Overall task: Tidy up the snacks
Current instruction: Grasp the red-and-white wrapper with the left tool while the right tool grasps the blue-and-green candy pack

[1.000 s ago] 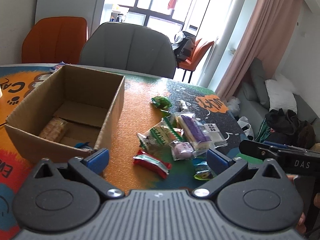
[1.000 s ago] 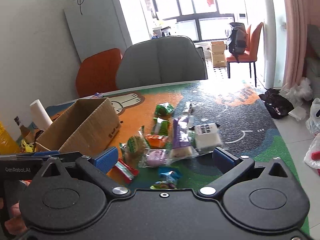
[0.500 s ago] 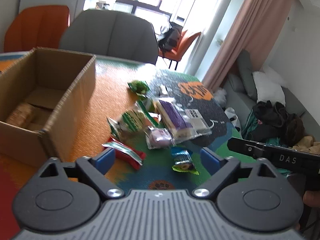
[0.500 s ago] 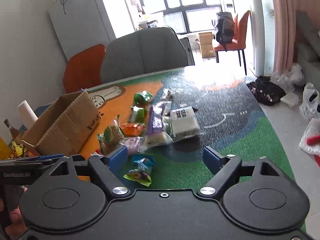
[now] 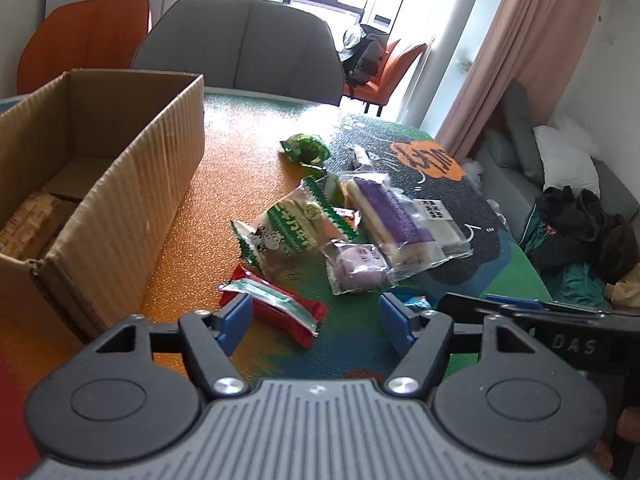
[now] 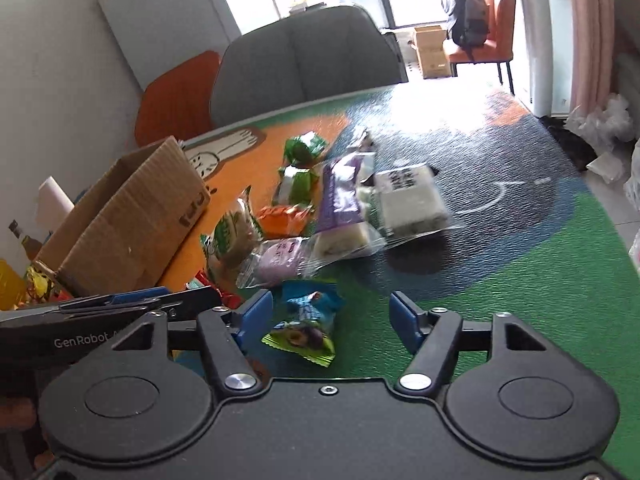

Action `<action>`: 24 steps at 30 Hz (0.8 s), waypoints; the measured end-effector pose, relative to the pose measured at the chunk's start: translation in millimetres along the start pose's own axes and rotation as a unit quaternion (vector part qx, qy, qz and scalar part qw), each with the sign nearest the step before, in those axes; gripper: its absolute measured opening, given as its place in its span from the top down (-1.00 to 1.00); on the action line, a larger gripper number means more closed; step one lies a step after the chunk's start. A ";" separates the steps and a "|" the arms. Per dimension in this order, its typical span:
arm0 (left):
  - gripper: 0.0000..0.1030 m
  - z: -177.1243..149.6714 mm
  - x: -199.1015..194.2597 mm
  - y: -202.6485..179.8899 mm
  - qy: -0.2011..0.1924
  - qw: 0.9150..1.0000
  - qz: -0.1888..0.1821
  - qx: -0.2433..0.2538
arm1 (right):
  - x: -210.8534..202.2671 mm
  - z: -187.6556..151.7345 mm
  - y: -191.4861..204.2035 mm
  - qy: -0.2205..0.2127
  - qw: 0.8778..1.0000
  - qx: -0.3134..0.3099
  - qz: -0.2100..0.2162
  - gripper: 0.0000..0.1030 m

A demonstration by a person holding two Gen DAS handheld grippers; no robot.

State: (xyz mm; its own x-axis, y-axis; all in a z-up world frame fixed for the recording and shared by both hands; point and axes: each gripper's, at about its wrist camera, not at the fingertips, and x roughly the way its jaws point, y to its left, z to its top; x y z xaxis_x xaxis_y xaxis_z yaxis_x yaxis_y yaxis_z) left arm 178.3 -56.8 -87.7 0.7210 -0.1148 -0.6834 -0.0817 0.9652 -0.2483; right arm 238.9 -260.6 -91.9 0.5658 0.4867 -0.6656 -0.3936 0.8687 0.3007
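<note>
At the far left you see the open brown corrugated cardboard box (image 5: 120,184); its walls are ribbed and matte, and inside it lies one pale crinkled snack bag (image 5: 24,224) on the folded bottom flaps. Your left gripper (image 5: 316,320) has just been narrowing its blue-padded jaws, with the glossy red foil wrapper with a mint stripe (image 5: 276,308) between them, but the pads are not pressing on it. To the right lie the puffy green-and-white pouch (image 5: 288,232), a clear film packet with a round purple cake (image 5: 356,268) and a long transparent sleeve with a purple label (image 5: 392,220), all on the pebbled, colourful table mat (image 5: 240,168). Your right gripper (image 6: 332,316) has just been narrowing too, released, around the shiny blue and lime-green packet (image 6: 308,328), which lies flat on the mat.
</note>
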 end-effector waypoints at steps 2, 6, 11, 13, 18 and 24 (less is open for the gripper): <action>-0.34 0.2 2.1 2.7 -0.001 1.000 0.005 -0.005 | 8.4 0.4 3.3 0.007 1.000 -0.003 0.000 -0.18; -0.34 0.3 4.7 6.3 0.001 1.000 0.011 -0.023 | 20.7 -0.5 7.4 0.019 1.000 -0.011 -0.007 -0.05; -0.34 -1.2 12.0 0.7 0.001 0.999 0.025 -0.026 | 23.7 -4.5 4.6 0.025 0.999 -0.019 -0.014 0.31; -0.34 -0.5 16.6 -0.2 0.006 0.999 0.027 -0.038 | 20.3 -4.7 -1.6 0.025 1.000 -0.010 -0.009 0.33; -0.34 -2.0 22.1 -4.1 -0.006 0.997 0.061 -0.049 | 10.9 -6.4 -12.5 0.022 0.999 -0.009 -0.025 0.33; -0.04 -0.5 27.7 -1.4 -0.027 0.991 0.107 -0.077 | 9.7 -7.1 -19.2 0.018 1.000 -0.005 -0.025 0.32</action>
State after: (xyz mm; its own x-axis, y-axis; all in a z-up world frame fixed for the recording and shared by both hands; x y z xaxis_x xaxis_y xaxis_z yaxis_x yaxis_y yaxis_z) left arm 198.1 -61.5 -106.6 0.7107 0.1054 -0.6955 -0.3378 0.9184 -0.2060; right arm 246.8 -273.3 -108.9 0.5582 0.4398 -0.7036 -0.3739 0.8903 0.2598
